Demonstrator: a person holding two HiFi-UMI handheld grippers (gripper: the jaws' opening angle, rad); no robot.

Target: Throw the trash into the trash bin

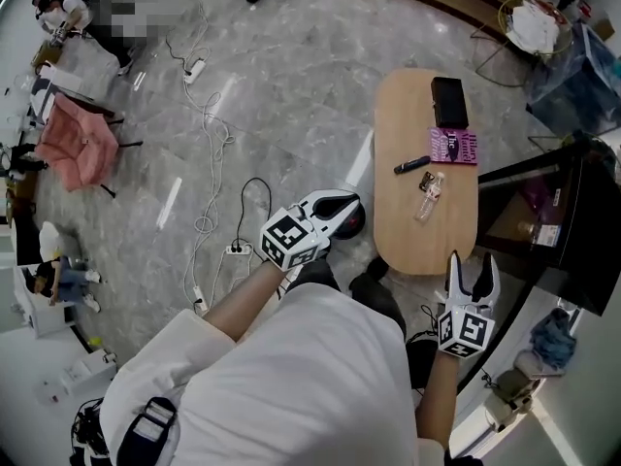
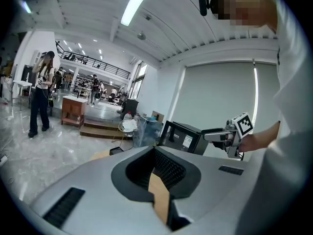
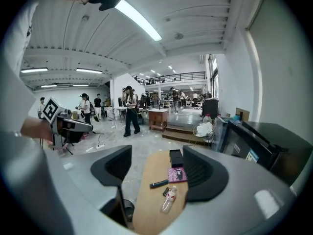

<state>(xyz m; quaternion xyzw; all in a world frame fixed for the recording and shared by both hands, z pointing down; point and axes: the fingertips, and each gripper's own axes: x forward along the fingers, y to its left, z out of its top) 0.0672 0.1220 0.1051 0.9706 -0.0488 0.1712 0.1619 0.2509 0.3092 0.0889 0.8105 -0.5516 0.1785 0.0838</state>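
An oval wooden table (image 1: 403,115) carries a crumpled clear plastic bottle (image 1: 430,197), a black marker (image 1: 411,164), a purple book (image 1: 453,147) and a black box (image 1: 449,102). In the right gripper view the bottle (image 3: 168,199) lies on the table's near half. A round black bin (image 3: 128,210) stands on the floor at the table's near end. My left gripper (image 1: 351,205) hovers over that bin (image 1: 353,227), left of the table, jaws together with nothing held. My right gripper (image 1: 473,262) is at the table's near right edge, open and empty.
A black cabinet (image 1: 553,212) stands close on the right of the table. White cables and a power strip (image 1: 238,249) trail over the marble floor on the left. A wire basket (image 1: 529,22) and a step sit beyond the table. People stand far off.
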